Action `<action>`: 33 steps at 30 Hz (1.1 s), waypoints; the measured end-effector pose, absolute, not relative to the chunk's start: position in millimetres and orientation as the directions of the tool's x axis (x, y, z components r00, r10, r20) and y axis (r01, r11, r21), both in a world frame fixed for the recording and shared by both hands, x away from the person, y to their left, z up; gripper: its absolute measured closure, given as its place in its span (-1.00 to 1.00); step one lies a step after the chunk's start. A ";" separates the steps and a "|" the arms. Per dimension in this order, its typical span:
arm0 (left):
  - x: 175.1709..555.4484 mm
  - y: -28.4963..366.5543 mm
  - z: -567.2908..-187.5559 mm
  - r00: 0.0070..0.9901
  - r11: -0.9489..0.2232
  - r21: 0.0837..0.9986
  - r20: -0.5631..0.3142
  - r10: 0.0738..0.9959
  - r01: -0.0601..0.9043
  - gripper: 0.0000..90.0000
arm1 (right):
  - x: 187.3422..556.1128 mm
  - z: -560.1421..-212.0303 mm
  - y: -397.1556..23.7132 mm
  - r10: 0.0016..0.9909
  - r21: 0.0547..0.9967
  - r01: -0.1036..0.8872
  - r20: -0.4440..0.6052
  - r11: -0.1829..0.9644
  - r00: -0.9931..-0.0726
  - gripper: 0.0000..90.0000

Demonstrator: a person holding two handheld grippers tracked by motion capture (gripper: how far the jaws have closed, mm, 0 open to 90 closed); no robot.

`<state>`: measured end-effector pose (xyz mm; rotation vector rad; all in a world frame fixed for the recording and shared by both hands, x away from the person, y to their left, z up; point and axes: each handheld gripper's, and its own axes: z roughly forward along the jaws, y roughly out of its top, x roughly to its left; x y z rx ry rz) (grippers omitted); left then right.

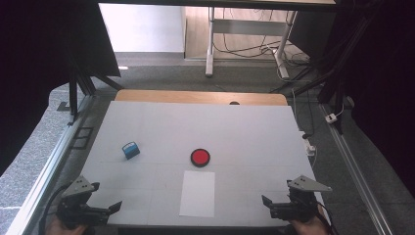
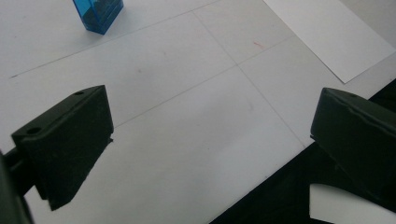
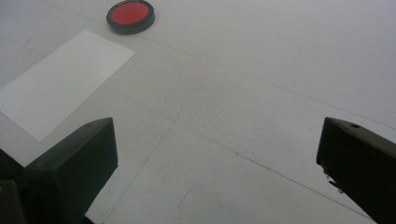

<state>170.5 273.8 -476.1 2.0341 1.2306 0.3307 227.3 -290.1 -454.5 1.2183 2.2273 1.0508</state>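
— Two tongs, what are they doing?
— Left tongs (image 1: 105, 209) and right tongs (image 1: 274, 208) rest at the bottom corners of the white desk (image 1: 147, 127), jaws wide, empty. Nothing looks begun. Centre: paper sheet (image 1: 197, 193), red disc (image 1: 200, 157), blue box (image 1: 130, 150) left. Grey carpet beyond.

Bare table (image 1: 254, 132) surrounds blue box (image 1: 130, 150) and red disc (image 1: 200, 157).

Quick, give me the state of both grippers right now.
Left gripper: open, holding nothing, jaws wide over bare table.
Right gripper: open, holding nothing, jaws wide over bare table.
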 end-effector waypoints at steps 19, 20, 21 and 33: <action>173.1 269.8 -476.9 0.518 -0.303 0.679 -0.133 0.845 0.668 -1.00 | 229.6 -455.9 -288.8 0.824 0.751 0.555 0.026 0.358 -0.566 -1.00; 173.3 269.9 -477.0 0.516 -0.301 0.677 -0.135 0.846 0.671 -1.00 | 229.7 -455.9 -288.7 0.823 0.751 0.554 0.026 0.358 -0.567 -1.00; 173.5 270.1 -477.1 0.516 -0.300 0.676 -0.138 0.846 0.673 -1.00 | 229.6 -455.9 -288.5 0.823 0.751 0.555 0.027 0.357 -0.567 -1.00; 174.5 273.0 -476.8 0.499 -0.271 0.677 -0.164 0.851 0.684 -1.00 | 229.9 -456.1 -288.1 0.818 0.745 0.558 0.030 0.366 -0.575 -1.00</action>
